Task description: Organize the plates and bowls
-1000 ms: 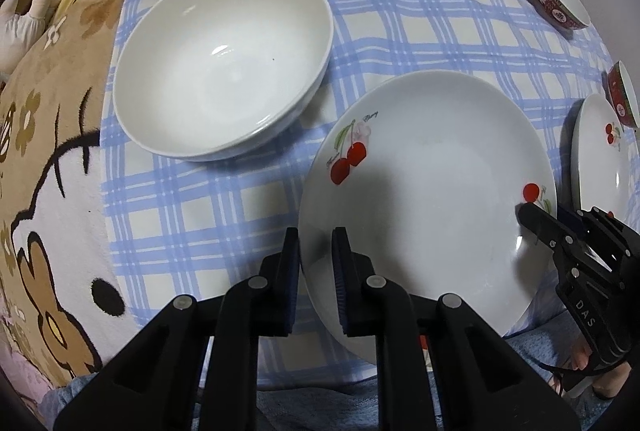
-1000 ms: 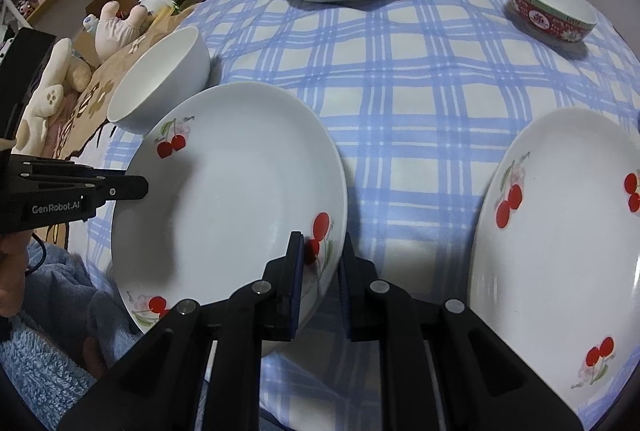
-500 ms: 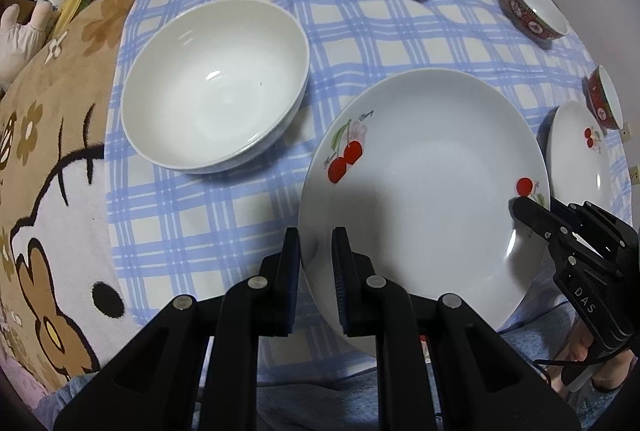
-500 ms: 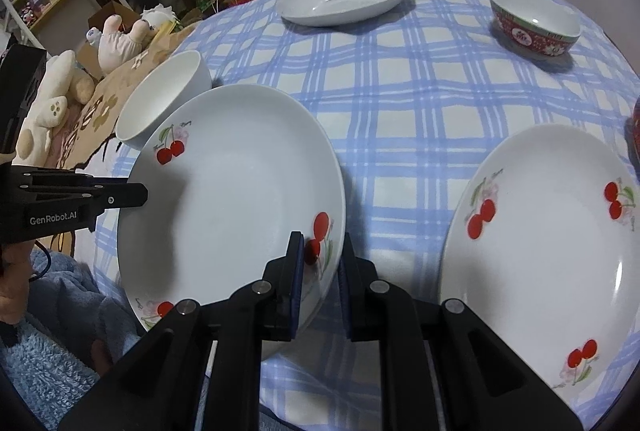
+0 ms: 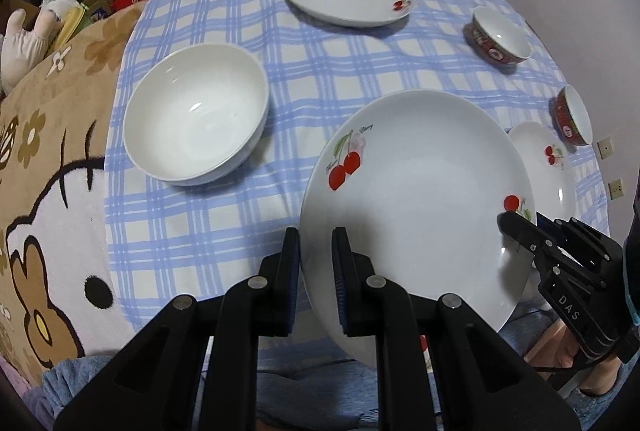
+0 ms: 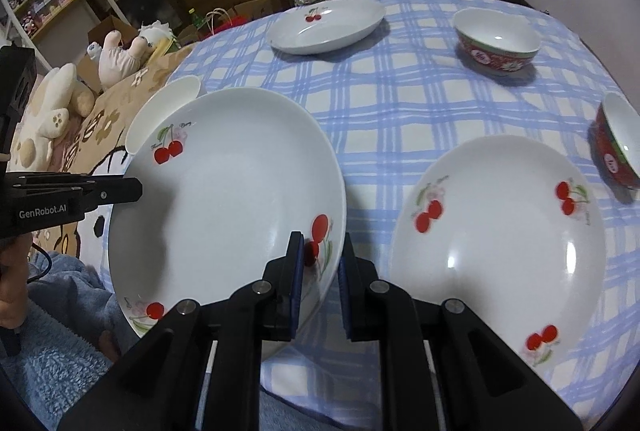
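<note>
While both grippers clamp opposite rims of the cherry plate (image 5: pixel 420 191), left gripper (image 5: pixel 316 271) and right gripper (image 6: pixel 318 277) hold it above the checked tablecloth (image 5: pixel 208 207)

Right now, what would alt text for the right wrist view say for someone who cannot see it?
Both grippers, right and left, clamp opposite rims of a cherry-patterned plate above a blue checked tablecloth. Two matching plates, two red bowls and a white bowl sit around it.

There are three cherry plates (image 6: pixel 224 199) (image 6: pixel 500 231) (image 6: pixel 324 25), one white bowl (image 5: pixel 196 115) and two red bowls (image 6: pixel 496 47) (image 6: pixel 618 147) (white inside).
</note>
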